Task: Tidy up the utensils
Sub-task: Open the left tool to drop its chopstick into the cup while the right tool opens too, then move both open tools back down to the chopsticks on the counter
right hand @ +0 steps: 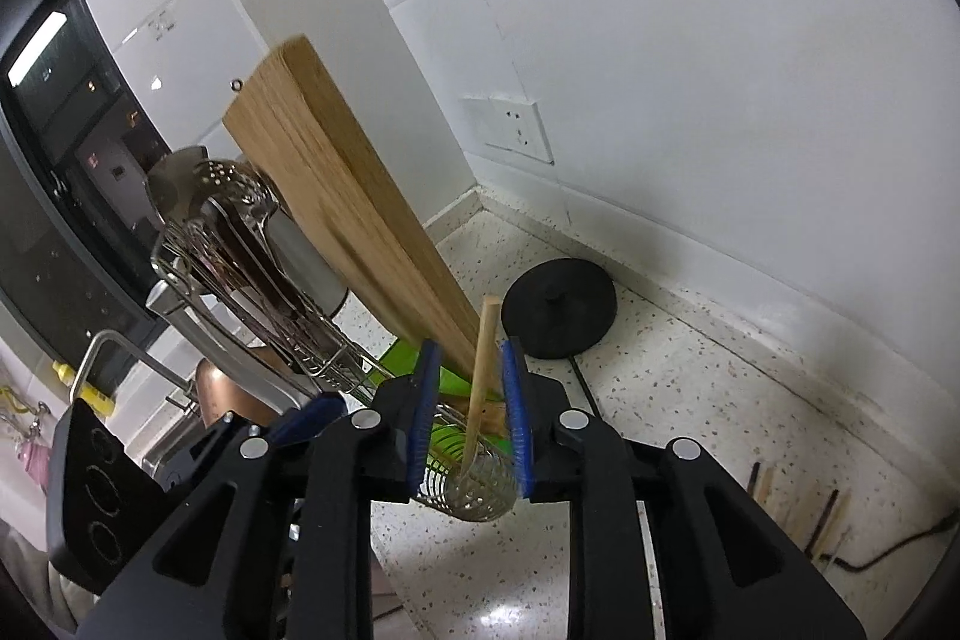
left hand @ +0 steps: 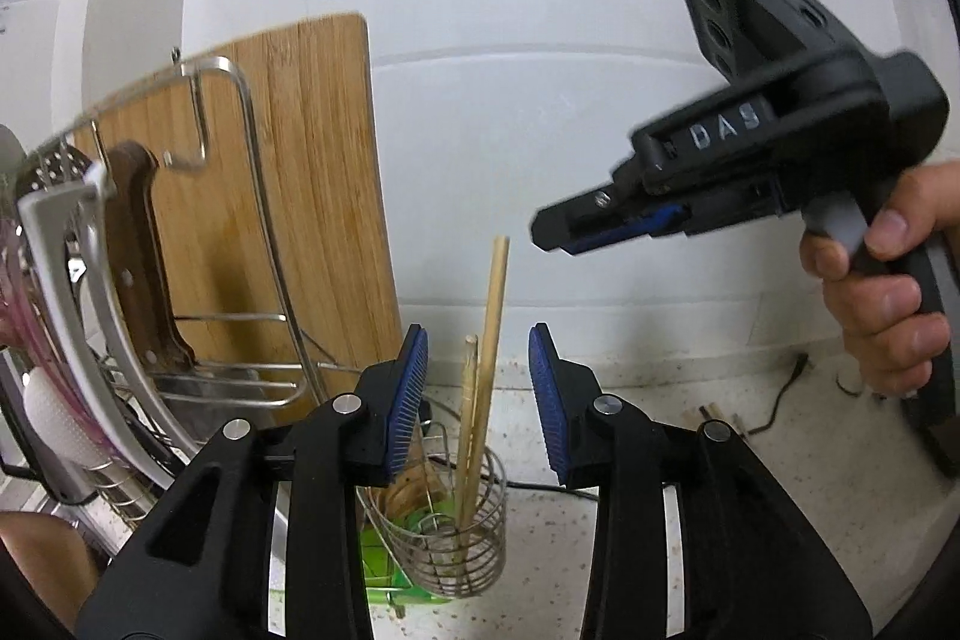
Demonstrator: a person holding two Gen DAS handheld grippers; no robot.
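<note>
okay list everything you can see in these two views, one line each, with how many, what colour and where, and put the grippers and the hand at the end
chopsticks: two, pale wood, standing in the wire cup
wire cup: one, silver, on the counter by the rack
cutting board: one, light wood, upright at the rack's back
dish rack: one, silver wire, left
knife handle: one, brown, in the rack
slotted ladle: one, steel, in the rack
green mat: one, lime, under the rack
round base: one, black, on the counter near the wall
wall socket: one, white, on the wall
loose chopsticks: several, wood and dark, counter at right
left gripper: black, blue pads, open around the chopsticks
right gripper: same, open around one chopstick
hand: one, on the right gripper's handle
</note>
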